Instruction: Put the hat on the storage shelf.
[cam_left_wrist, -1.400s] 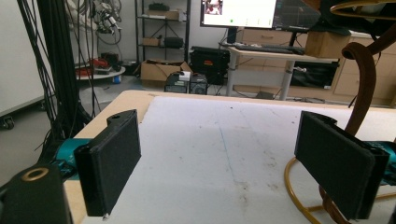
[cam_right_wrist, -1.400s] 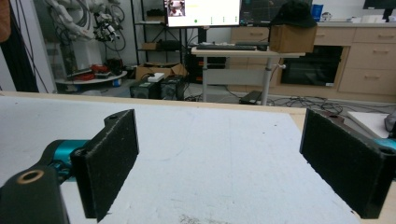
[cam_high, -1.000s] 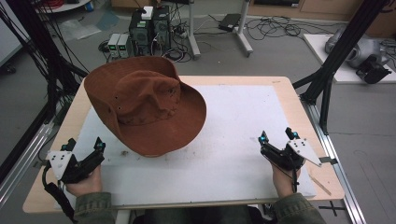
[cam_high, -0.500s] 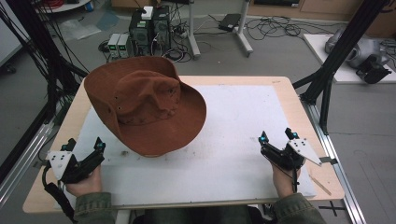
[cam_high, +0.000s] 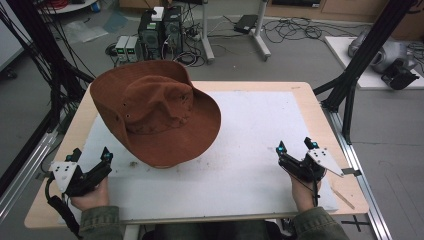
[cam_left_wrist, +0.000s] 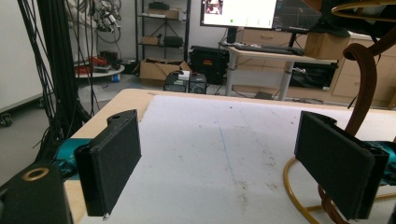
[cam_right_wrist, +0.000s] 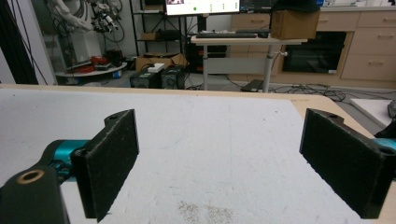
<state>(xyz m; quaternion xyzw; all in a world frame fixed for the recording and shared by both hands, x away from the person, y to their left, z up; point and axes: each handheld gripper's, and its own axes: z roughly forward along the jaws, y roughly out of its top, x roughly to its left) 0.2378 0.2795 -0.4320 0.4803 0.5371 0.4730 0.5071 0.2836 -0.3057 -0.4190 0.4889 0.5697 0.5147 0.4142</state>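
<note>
A wide-brimmed brown hat (cam_high: 156, 114) lies crown up on the white mat (cam_high: 260, 130), over its back left part. My left gripper (cam_high: 90, 154) rests open at the mat's front left, just left of the hat's front brim. In the left gripper view the brim's edge (cam_left_wrist: 362, 88) curves up at the right, beside and behind the right jaw. My right gripper (cam_high: 296, 146) sits open at the front right of the mat, with nothing between its jaws and well apart from the hat. A hand holds each gripper from the table's near edge.
The mat covers a wooden table (cam_high: 312, 107) inside a black metal frame (cam_high: 350, 80). Computer boxes (cam_high: 160, 27) and cables lie on the floor behind it. A desk with a monitor (cam_right_wrist: 201, 7) stands farther back.
</note>
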